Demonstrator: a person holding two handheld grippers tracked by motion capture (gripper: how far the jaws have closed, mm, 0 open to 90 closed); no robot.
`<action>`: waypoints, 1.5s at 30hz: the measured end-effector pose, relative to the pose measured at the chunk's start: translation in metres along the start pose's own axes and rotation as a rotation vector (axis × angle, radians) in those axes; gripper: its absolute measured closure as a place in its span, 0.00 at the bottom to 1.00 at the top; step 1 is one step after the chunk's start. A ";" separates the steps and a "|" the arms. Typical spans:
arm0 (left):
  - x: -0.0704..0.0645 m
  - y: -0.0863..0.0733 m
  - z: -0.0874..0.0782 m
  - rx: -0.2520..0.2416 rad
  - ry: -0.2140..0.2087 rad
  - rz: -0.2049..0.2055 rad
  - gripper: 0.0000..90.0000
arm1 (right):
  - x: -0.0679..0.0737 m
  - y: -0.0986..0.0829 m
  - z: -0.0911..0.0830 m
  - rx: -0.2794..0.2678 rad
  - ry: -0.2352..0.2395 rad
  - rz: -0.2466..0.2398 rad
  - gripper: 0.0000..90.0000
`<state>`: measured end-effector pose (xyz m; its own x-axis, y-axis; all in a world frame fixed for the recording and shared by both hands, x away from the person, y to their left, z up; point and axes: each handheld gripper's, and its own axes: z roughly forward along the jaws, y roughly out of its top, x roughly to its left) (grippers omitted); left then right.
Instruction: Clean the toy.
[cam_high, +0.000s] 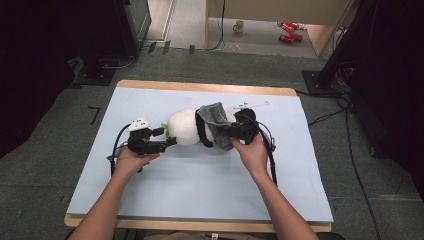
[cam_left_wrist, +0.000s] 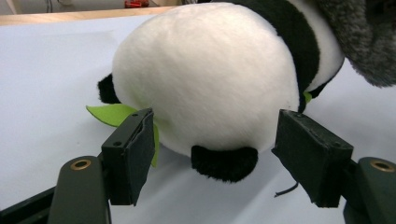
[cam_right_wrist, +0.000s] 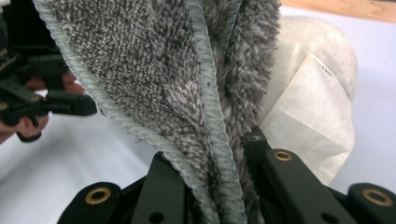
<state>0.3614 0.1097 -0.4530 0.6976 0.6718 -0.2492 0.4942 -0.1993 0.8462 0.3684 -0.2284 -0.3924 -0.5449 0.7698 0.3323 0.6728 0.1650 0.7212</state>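
Plush panda (cam_high: 187, 127) lies mid-tabletop (cam_high: 200, 185), plenty of bare room in front & at both sides. Left tool (cam_left_wrist: 212, 154) jaws apart, straddling panda's white rump w/o touching. Right tool (cam_right_wrist: 219, 186) clamped on grey towel (cam_right_wrist: 159, 70) draped over panda.

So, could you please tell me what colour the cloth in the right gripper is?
Grey cloth with a pale stitched edge, clearest in the right gripper view.
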 end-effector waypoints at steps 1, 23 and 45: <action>0.000 0.000 0.001 0.001 0.001 0.004 0.32 | 0.000 0.003 0.001 -0.002 -0.002 0.001 0.86; -0.001 0.004 0.041 -0.013 0.065 -0.059 0.62 | -0.008 0.033 0.016 -0.023 -0.040 0.028 0.85; -0.025 0.015 0.009 0.076 -0.026 -0.227 0.70 | 0.068 0.039 0.015 -0.012 0.148 -0.055 0.86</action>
<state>0.3555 0.0838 -0.4384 0.5765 0.6871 -0.4422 0.6769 -0.0985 0.7294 0.3652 -0.1606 -0.3508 -0.6491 0.6605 0.3774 0.6345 0.1964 0.7476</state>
